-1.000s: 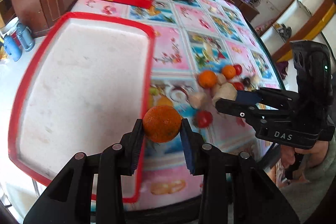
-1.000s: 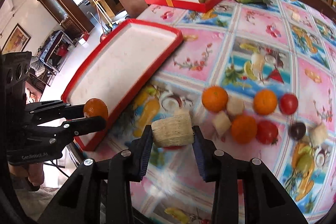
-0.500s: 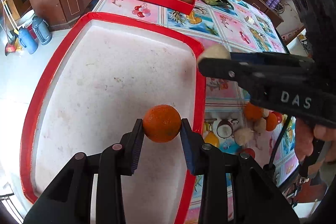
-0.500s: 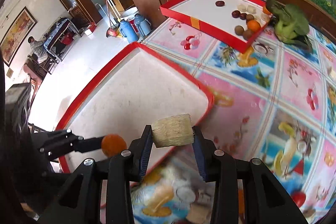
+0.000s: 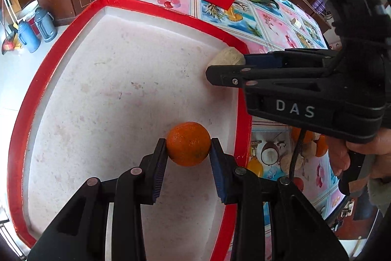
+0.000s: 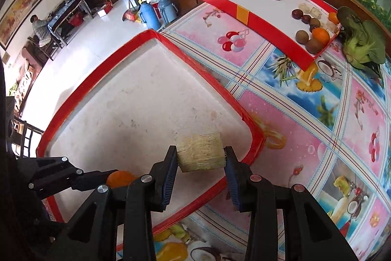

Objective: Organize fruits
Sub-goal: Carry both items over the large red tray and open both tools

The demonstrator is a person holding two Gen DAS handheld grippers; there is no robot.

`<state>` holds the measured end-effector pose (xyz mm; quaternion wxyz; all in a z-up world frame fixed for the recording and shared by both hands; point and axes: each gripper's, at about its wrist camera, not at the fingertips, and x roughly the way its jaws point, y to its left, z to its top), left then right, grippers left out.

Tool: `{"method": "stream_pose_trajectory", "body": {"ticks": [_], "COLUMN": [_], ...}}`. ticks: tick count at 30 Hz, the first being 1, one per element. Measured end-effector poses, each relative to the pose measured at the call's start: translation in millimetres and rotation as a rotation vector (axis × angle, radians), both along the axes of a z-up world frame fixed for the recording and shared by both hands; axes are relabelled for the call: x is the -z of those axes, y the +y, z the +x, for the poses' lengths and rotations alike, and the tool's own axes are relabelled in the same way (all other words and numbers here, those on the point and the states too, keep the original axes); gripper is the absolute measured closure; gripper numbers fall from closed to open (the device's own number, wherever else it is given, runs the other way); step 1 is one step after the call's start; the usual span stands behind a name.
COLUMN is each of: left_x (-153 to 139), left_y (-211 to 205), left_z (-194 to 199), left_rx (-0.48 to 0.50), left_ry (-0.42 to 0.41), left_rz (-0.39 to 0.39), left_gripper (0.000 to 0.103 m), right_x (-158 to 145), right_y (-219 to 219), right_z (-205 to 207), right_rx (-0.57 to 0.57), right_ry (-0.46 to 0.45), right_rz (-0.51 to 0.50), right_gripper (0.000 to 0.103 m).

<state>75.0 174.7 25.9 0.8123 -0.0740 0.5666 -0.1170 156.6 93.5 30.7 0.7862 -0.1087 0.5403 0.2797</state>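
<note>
My left gripper (image 5: pixel 188 154) is shut on an orange (image 5: pixel 188 147) and holds it above the near right part of the large red-rimmed white tray (image 5: pixel 22 114). My right gripper (image 6: pixel 200 158) is shut on a pale fibrous cylinder piece (image 6: pixel 200 152), above the tray's (image 6: pixel 254 131) right side. In the left wrist view the right gripper (image 5: pixel 226 67) reaches in from the right with the pale piece (image 5: pixel 226 56) at its tip. In the right wrist view the left gripper (image 6: pixel 114 179) and its orange (image 6: pixel 118 177) sit at lower left.
A second red tray (image 6: pixel 244 14) at the back holds several fruits and pale cubes. A green vegetable (image 6: pixel 361 40) lies beside it. Loose oranges and other fruits (image 5: pixel 315 146) lie on the patterned tablecloth (image 6: pixel 317 102) right of the large tray. Flasks (image 6: pixel 156 10) stand on the floor.
Both grippers have moved left from the loose fruit pile to over the large tray, each still holding its item. The right gripper has come closer and lower over the tray.
</note>
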Motion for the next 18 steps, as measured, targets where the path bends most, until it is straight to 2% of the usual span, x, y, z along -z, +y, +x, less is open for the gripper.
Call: {"method": "stream_pose_trajectory", "body": {"ticks": [9, 11, 13, 16, 17, 18], "left_x": [0.9, 0.6, 0.3, 0.4, 0.3, -1.1], "left_y": [-0.6, -1.4, -2.3, 0.5, 2.0, 3.5], "left_z": [0.9, 1.3, 1.3, -0.9, -2.1, -3.8], "left_rx": [-0.009, -0.009, -0.011, -0.023, -0.030, -0.038], "left_ry": [-0.001, 0.001, 0.004, 0.014, 0.020, 0.019], "left_rz": [-0.001, 0.006, 0.016, 0.003, 0.000, -0.002], "left_gripper": [0.071, 0.071, 0.070, 0.070, 0.068, 0.057], "right_x": [6.6, 6.1, 4.2, -2.2, -4.7, -7.8], "right_y": [3.0, 3.5, 3.2, 0.8, -1.3, -4.6], "right_z": [0.7, 0.9, 0.3, -2.4, -3.2, -4.6], "right_rx": [0.007, 0.010, 0.015, 0.026, 0.035, 0.046], "right_ry": [-0.010, -0.004, -0.004, -0.017, -0.018, -0.020], "right_rz": [-0.019, -0.011, -0.003, 0.011, 0.019, 0.030], "right_gripper": [0.063, 0.059, 0.050, 0.049, 0.049, 0.049]}}
